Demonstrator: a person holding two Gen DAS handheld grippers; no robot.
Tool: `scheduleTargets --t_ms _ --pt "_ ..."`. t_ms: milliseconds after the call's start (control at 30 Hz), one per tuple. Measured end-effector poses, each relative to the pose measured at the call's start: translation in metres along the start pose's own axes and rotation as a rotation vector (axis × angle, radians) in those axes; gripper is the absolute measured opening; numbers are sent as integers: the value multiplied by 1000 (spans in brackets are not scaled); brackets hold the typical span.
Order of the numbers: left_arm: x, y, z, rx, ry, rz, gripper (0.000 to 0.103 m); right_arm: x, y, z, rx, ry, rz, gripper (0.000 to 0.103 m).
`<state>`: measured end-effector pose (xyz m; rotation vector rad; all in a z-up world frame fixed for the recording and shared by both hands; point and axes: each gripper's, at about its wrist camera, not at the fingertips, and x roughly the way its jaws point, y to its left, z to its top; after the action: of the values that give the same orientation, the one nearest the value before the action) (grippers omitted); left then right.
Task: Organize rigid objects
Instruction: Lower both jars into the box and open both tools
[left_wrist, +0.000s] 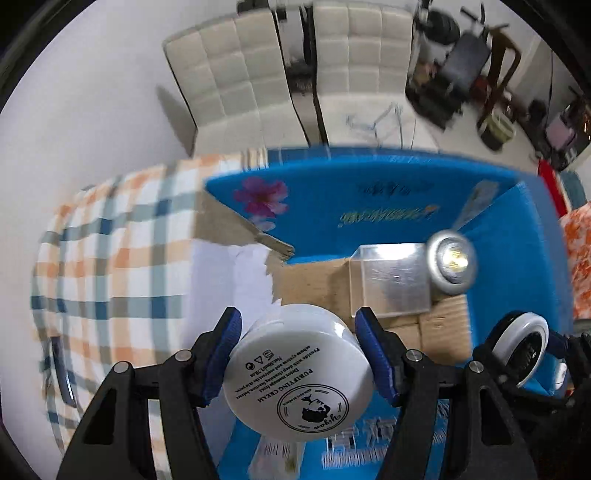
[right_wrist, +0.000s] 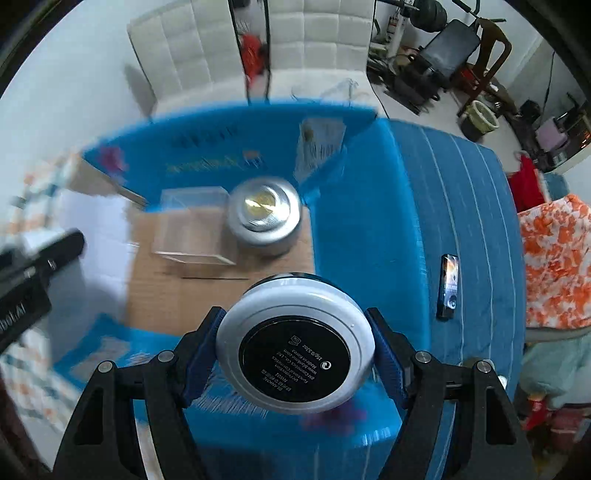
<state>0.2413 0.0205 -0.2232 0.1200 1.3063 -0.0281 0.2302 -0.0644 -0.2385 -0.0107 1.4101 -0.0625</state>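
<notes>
On my left gripper (left_wrist: 299, 354) the blue fingers (left_wrist: 221, 350) pinch a white cream jar (left_wrist: 299, 373) by its sides, its printed base turned toward the camera. The jar hangs over the near edge of a blue cardboard box (left_wrist: 517, 258) whose flaps stand open.

On my right gripper (right_wrist: 295, 350) the fingers (right_wrist: 201, 354) clamp a round white compact (right_wrist: 295, 347) with a black label on its underside. It hovers above the same blue box (right_wrist: 362, 206), close to the near wall.

Inside the box, on the brown cardboard floor (right_wrist: 155, 295), I see two things. A clear plastic cube (right_wrist: 192, 229) sits toward the far wall, and a silver round tin (right_wrist: 264, 218) with a shiny gold centre stands just beside it, on its right in the right wrist view. In the left wrist view the same clear cube (left_wrist: 391, 280) and silver tin (left_wrist: 450, 262) sit side by side near the box's right wall. Whether they touch I cannot tell; both views are smeared by motion.

The box rests on a bed. A plaid cloth (left_wrist: 110, 258) in orange, blue and white covers the part to the left, and a blue striped sheet (right_wrist: 472, 221) covers the part to the right. A phone (right_wrist: 448, 286) lies on the striped sheet, apart from the box. An orange and white patterned fabric (right_wrist: 554, 258) lies at the far right edge. Beyond the bed stand white padded panels (left_wrist: 240, 74).
</notes>
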Motion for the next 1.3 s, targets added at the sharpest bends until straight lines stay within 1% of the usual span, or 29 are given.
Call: scheduleTargets --t_ms 33,133,200,267,300,333,400,433,500,533,567,633,733,800,833,867,900,933,967,1033,1233,1267,1300 --pt "9 0 3 -1 16 -6 62 14 4 2 -5 21 -9 77" --pt "42 -4 15 32 79 10 62 47 9 7 4 78 -18 77" --pt "63 -3 19 38 129 17 62 62 13 8 3 105 -20 77" --pt "76 1 21 21 163 19 62 75 16 10 -3 137 -8 77" --pt "80 2 22 5 169 -17 62 80 17 11 -2 151 0 77" --pt "82 2 23 -1 173 -31 62 85 18 13 -5 165 1 77" --pt "88 -1 24 -9 190 -37 62 94 19 18 -11 190 1 77" --pt "89 -1 24 -13 191 -40 62 98 17 21 -2 202 15 77" --pt "91 1 25 -43 193 -78 62 109 12 28 15 252 11 77" --pt "92 2 25 -55 200 -96 62 112 7 32 33 253 12 77" --pt "92 2 25 -55 208 -108 62 116 3 34 42 261 32 77" --pt "92 0 24 -49 221 -108 62 122 4 37 25 289 32 78" --pt "86 -2 24 -28 220 -86 64 127 2 41 20 304 48 81" --pt "73 -2 25 -14 191 -47 64 127 -1 42 32 299 75 90" --pt "65 -2 25 -15 180 -42 69 125 -2 42 31 297 89 97" --pt "63 0 25 -19 183 -44 73 124 -2 45 25 299 89 99" --pt "56 -1 24 -21 197 -42 86 121 -3 43 11 303 84 99" --pt "54 3 22 -23 201 -28 103 118 -3 42 0 306 81 99" --pt "51 7 20 -28 192 -23 103 114 -6 39 -5 304 89 99" --pt "38 14 15 -43 169 -35 103 103 -13 35 -5 292 95 99" --pt "-12 37 -9 -129 96 -79 103 48 -30 15 -27 171 109 99" --pt "-26 42 -18 -145 77 -89 103 41 -32 11 -32 159 114 99" --pt "-34 45 -22 -154 66 -82 103 31 -34 7 -39 145 121 99"
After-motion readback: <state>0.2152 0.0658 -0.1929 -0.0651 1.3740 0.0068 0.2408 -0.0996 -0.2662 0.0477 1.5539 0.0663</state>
